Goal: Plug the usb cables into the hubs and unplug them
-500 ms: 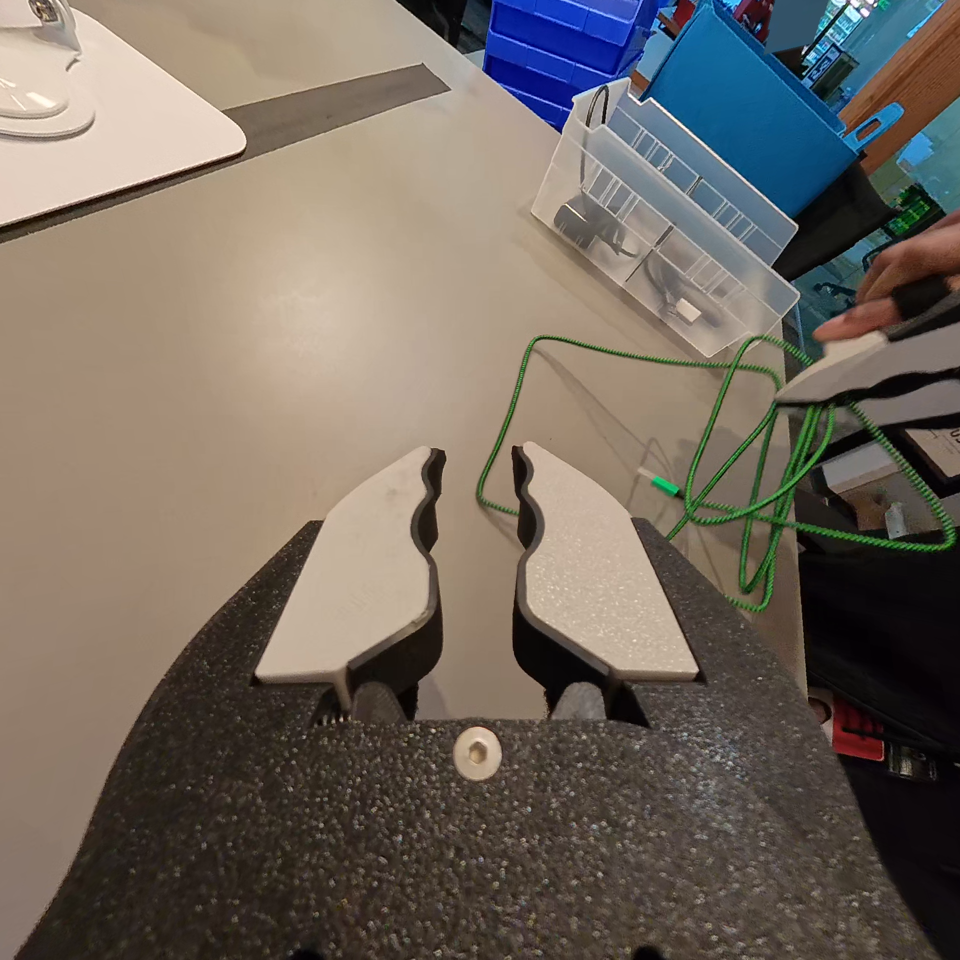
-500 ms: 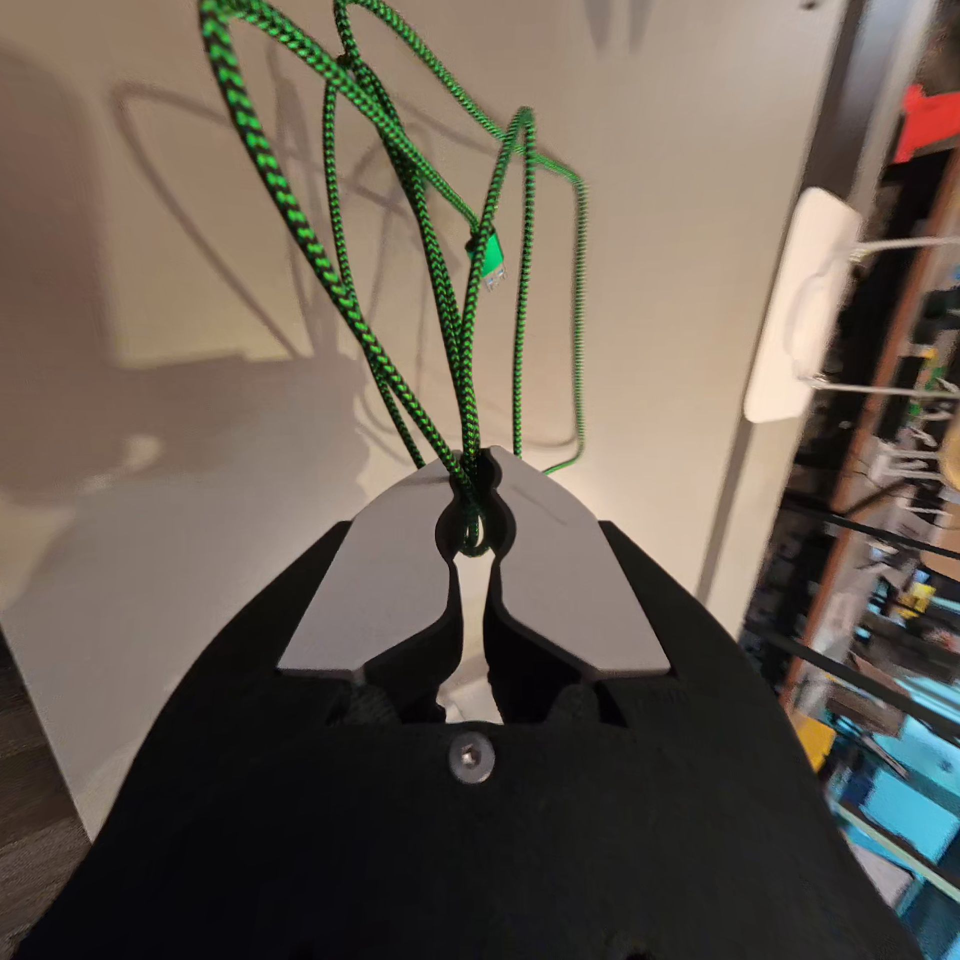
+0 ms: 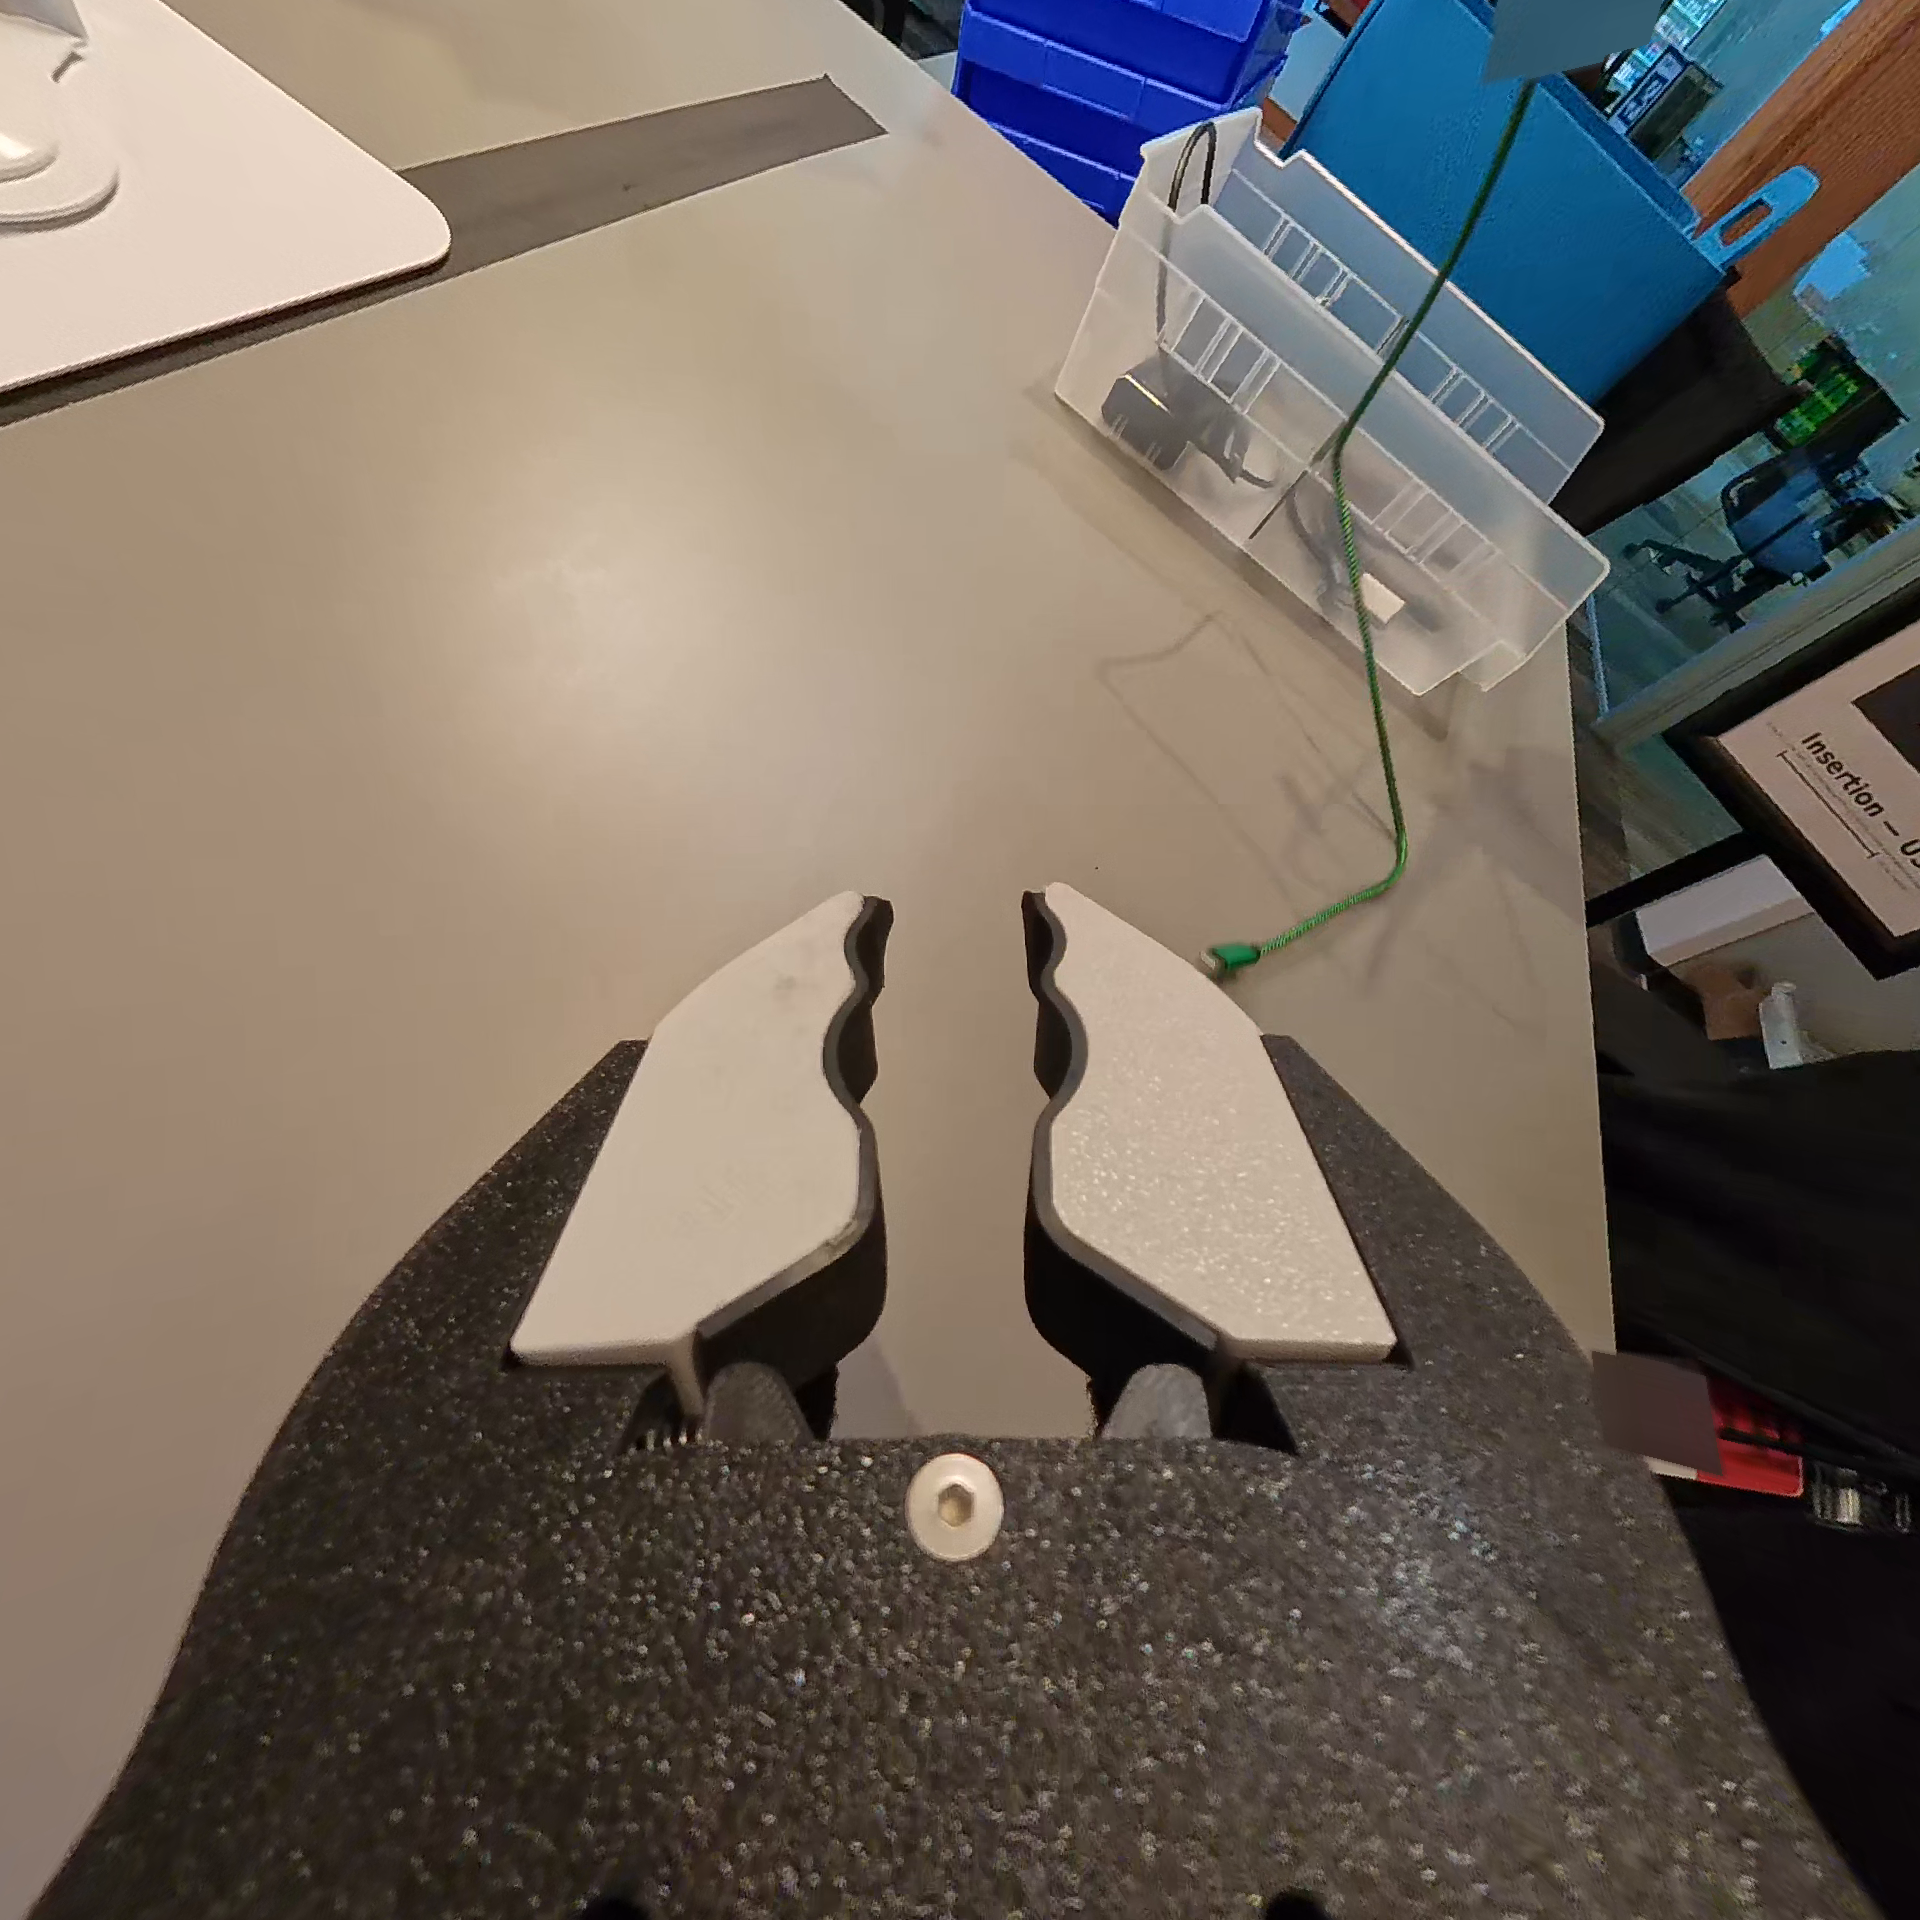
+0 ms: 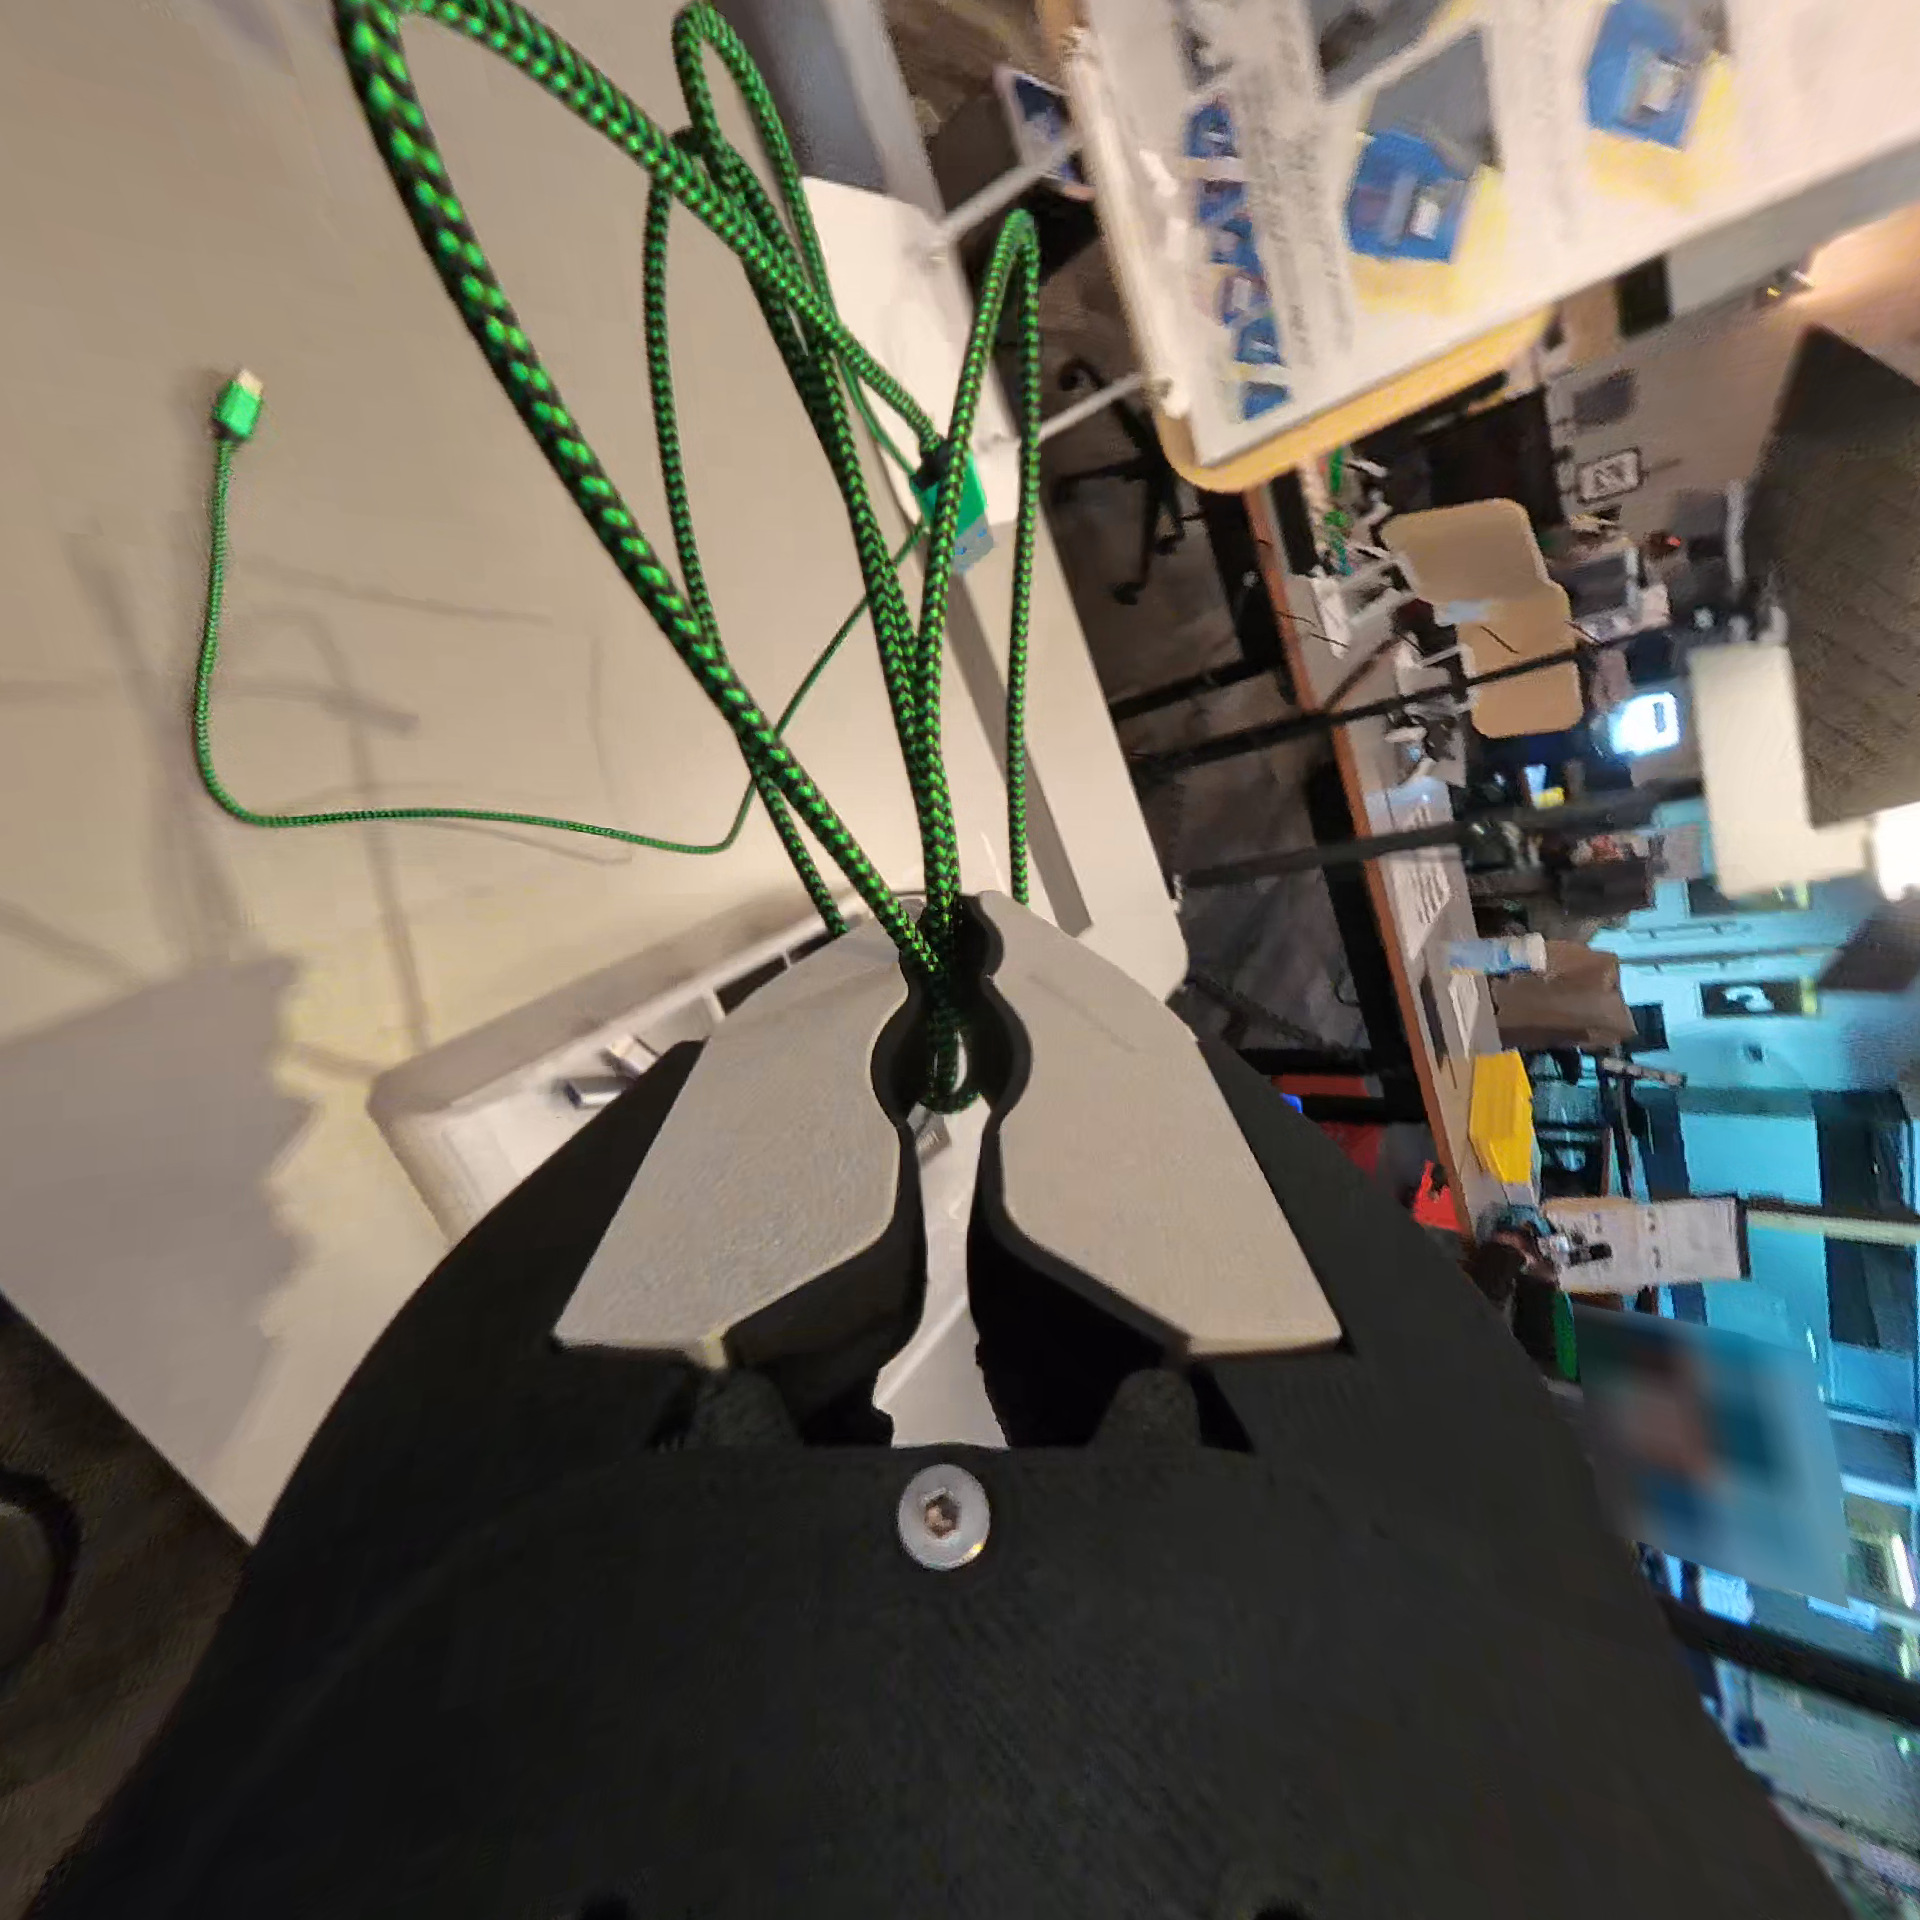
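The usb cable (image 4: pixel 582 457) is a green and black braided cord. Several of its loops are bunched together and hang up in the air. One thin end trails down to the table, and its small green plug (image 3: pixel 1232 957) lies flat there. Another green plug (image 4: pixel 961 499) dangles among the loops.

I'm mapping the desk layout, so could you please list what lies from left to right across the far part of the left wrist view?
White pad → dark strip → clear plastic organizer → hanging green cable → framed sign.
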`<state>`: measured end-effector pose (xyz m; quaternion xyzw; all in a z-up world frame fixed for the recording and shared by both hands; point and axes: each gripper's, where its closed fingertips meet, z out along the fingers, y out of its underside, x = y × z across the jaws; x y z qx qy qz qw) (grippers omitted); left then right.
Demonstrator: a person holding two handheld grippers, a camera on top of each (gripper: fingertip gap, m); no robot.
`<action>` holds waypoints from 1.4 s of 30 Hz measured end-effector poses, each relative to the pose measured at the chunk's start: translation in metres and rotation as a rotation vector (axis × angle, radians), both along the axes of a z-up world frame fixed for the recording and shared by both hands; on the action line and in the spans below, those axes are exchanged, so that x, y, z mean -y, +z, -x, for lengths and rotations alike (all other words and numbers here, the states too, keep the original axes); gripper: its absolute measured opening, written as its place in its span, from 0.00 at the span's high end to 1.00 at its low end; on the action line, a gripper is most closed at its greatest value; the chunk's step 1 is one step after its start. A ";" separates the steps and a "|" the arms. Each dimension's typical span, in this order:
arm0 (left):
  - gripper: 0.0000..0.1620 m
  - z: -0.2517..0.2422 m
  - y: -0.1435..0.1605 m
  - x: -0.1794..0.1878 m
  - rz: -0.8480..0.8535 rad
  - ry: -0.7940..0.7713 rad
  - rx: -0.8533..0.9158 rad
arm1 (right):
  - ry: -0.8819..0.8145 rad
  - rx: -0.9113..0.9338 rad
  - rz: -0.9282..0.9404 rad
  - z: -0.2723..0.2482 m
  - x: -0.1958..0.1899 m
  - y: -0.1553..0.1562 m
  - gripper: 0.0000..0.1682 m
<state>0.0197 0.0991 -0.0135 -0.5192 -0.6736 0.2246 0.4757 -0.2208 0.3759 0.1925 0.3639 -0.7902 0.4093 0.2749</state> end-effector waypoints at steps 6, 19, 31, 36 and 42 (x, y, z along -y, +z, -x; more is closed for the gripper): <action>0.84 0.003 -0.008 -0.002 -0.005 -0.007 0.022 | -0.070 0.028 0.065 0.058 -0.036 0.001 0.98; 0.84 0.007 -0.031 0.001 -0.028 0.000 0.085 | -0.134 0.108 -0.339 0.148 -0.056 -0.176 0.99; 0.84 0.005 -0.044 0.004 -0.041 0.009 0.119 | -0.237 0.150 -0.640 0.170 -0.069 -0.243 0.74; 0.84 0.006 -0.046 0.002 -0.041 -0.002 0.128 | -0.285 0.366 -0.675 0.161 -0.077 -0.220 0.53; 0.84 0.006 -0.045 -0.001 -0.038 -0.009 0.127 | -0.253 0.435 -0.600 0.147 -0.066 -0.191 0.46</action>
